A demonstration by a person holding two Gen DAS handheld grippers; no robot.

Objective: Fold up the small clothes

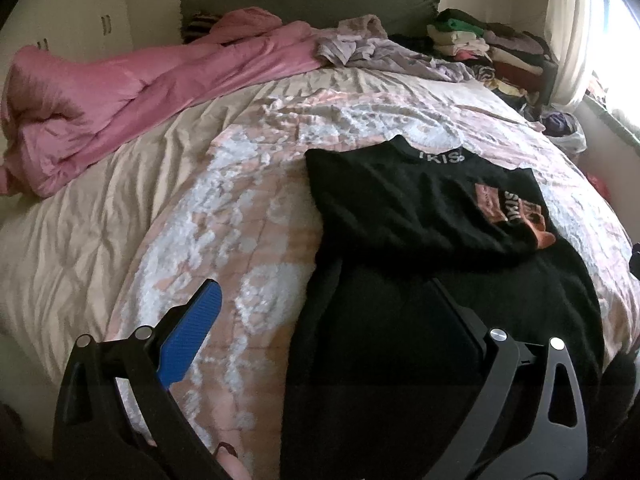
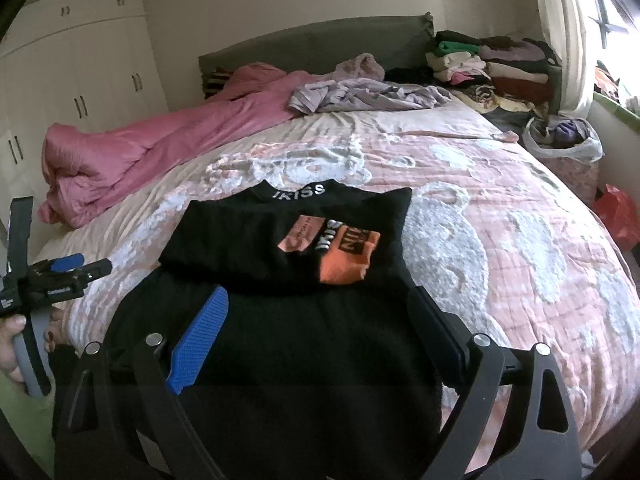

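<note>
A black top [image 1: 420, 216] [image 2: 280, 248] with an orange print and white lettering at the collar lies on the bed, its sides folded in and its lower part hanging toward the near edge. My left gripper [image 1: 324, 284] is open and empty, its blue pad over the bedspread and its other finger over the top's lower part. It also shows at the left of the right wrist view [image 2: 76, 264], held in a hand. My right gripper [image 2: 320, 292] is open and empty, just above the top's lower half.
The bed [image 2: 500, 220] has a pink and white bedspread. A pink duvet [image 2: 132, 152] lies bunched at the left, lilac clothes [image 2: 360, 96] near the headboard, stacked folded clothes [image 2: 500, 68] at the far right. A white bag [image 2: 560, 140] sits by the window. Wardrobes [image 2: 80, 80] stand left.
</note>
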